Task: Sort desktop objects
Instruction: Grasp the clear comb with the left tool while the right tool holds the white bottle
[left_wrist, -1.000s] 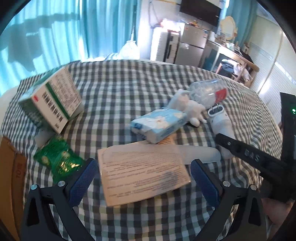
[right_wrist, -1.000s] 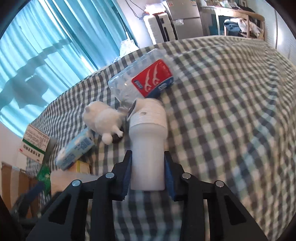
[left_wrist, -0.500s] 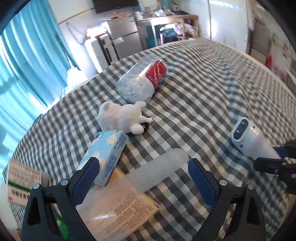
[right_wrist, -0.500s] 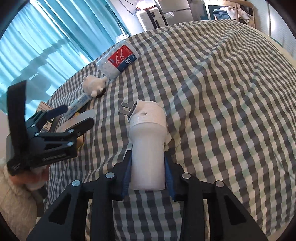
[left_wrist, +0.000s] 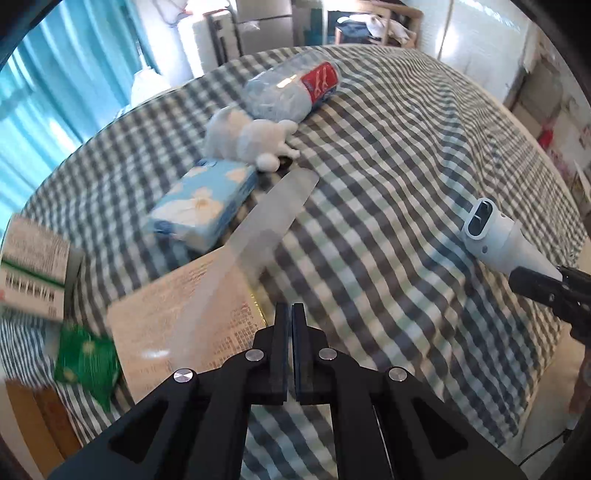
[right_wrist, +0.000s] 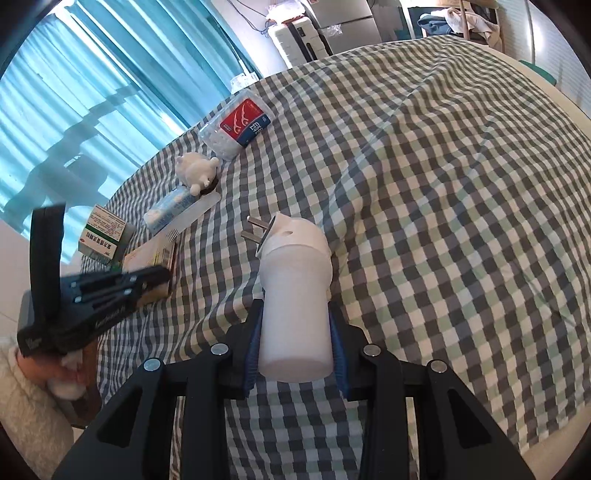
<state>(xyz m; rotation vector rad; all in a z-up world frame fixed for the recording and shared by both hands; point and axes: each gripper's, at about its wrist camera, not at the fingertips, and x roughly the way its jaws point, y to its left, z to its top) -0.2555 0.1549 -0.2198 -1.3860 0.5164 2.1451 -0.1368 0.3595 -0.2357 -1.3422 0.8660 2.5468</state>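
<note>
Teal curtains (right_wrist: 92, 85) at left — grey fridge (right_wrist: 347, 22) by far wall, wooden chair (left_wrist: 376, 22) heaped with clothes.

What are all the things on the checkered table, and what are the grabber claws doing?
Tablecloth: one, green and white check, covers the table.
Floss jar: one, clear with red label, lying at the far side.
Toy animal: one, white, next to the jar.
Tissue pack: one, blue and white, beside the toy.
Comb: one, clear, across the tan box.
Tan box: one, flat, near edge.
Medicine box: one, white and green, left end.
Green packet: one, beside the tan box.
Plug light: one, white, in the right gripper.
Left gripper: black, shut, empty.
Right gripper: black with blue pads, shut on the plug light.
</note>
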